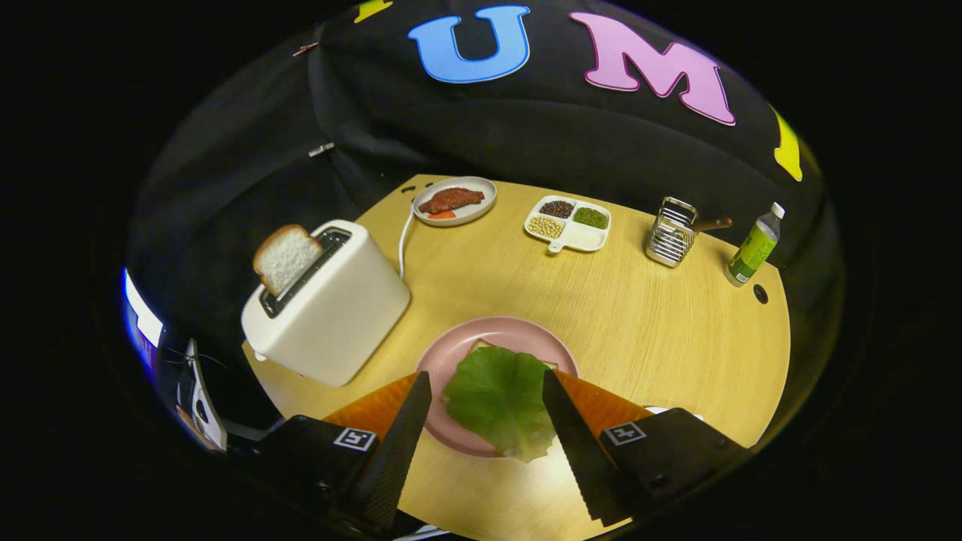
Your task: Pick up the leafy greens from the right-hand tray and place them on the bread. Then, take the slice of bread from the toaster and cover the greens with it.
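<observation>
A green lettuce leaf (500, 398) lies on the pink plate (518, 330), covering most of a bread slice whose corners peek out at the leaf's far edge (481, 346). My gripper (487, 385) stands open, one finger on each side of the leaf, neither pressing on it. To the left beyond the fingers stands a white toaster (331, 308) with a slice of bread (285, 257) sticking up out of its slot.
At the far side of the round wooden table (661, 330) are a plate with a piece of meat (454, 200), a divided white dish of beans (568, 223), a wire rack (671, 231) and a green-labelled bottle (754, 246). The toaster's cord (403, 244) runs back.
</observation>
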`<state>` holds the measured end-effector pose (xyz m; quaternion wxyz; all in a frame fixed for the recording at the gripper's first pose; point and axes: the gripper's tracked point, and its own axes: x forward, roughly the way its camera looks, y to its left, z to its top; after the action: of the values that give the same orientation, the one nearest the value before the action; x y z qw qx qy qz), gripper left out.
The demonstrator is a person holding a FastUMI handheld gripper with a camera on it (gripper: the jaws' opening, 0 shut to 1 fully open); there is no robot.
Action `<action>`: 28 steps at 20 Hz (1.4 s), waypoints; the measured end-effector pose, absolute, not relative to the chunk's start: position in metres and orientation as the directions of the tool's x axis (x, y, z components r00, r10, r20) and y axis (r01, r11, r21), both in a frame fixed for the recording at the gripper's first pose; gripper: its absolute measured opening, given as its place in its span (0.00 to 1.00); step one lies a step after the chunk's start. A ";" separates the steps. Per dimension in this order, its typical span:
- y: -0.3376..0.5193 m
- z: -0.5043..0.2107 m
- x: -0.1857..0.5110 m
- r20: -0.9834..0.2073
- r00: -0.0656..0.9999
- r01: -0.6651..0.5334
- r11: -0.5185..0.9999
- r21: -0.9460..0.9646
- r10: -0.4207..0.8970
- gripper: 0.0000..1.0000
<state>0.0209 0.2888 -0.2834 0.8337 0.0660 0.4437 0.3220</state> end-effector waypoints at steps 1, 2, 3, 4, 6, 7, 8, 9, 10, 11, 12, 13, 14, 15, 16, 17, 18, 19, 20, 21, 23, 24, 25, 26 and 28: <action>0.296 -0.268 0.021 -0.675 0.411 -0.484 0.774 0.408 0.613 0.93; 0.303 -0.253 0.020 -0.657 0.421 -0.492 0.766 0.414 0.626 0.93; 0.312 -0.239 0.018 -0.639 0.427 -0.500 0.756 0.422 0.640 0.93; 0.324 -0.224 0.016 -0.620 0.432 -0.510 0.744 0.431 0.655 0.93; 0.347 -0.196 0.013 -0.587 0.436 -0.528 0.722 0.447 0.682 0.93; 0.360 -0.182 0.011 -0.574 0.436 -0.535 0.713 0.454 0.693 0.93; 0.375 -0.171 0.009 -0.561 0.437 -0.537 0.704 0.465 0.703 0.93; 0.389 -0.161 0.008 -0.550 0.434 -0.537 0.694 0.479 0.714 0.93; 0.406 -0.153 0.006 -0.540 0.426 -0.536 0.683 0.495 0.726 0.93; 0.417 -0.150 0.006 -0.535 0.422 -0.533 0.678 0.506 0.731 0.93; 0.432 -0.145 0.005 -0.529 0.414 -0.532 0.668 0.520 0.741 0.93; 0.445 -0.142 0.004 -0.524 0.409 -0.531 0.661 0.530 0.748 0.93; 0.456 -0.139 0.004 -0.522 0.406 -0.530 0.659 0.534 0.750 0.93; 0.466 -0.138 0.004 -0.525 0.405 -0.529 0.660 0.533 0.748 0.93; 0.477 -0.139 0.005 -0.535 0.404 -0.524 0.667 0.530 0.742 0.93; 0.486 -0.139 0.006 -0.541 0.405 -0.518 0.672 0.529 0.737 0.94; 0.496 -0.142 0.009 -0.553 0.407 -0.507 0.683 0.525 0.727 0.93; 0.504 -0.147 0.012 -0.562 0.410 -0.495 0.693 0.524 0.718 0.93; 0.511 -0.152 0.015 -0.578 0.411 -0.483 0.706 0.518 0.705 0.93; 0.517 -0.160 0.018 -0.596 0.409 -0.472 0.719 0.510 0.691 0.93; 0.528 -0.175 0.020 -0.636 0.399 -0.444 0.746 0.497 0.661 0.93; 0.534 -0.184 0.021 -0.655 0.391 -0.428 0.757 0.493 0.647 0.93; 0.539 -0.192 0.021 -0.672 0.384 -0.413 0.769 0.488 0.633 0.94; 0.545 -0.199 0.019 -0.687 0.374 -0.407 0.776 0.481 0.623 0.93; 0.552 -0.209 0.018 -0.718 0.368 -0.407 0.797 0.447 0.591 0.89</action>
<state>0.0182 0.5524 -0.2094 0.8213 0.0972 0.4731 0.3037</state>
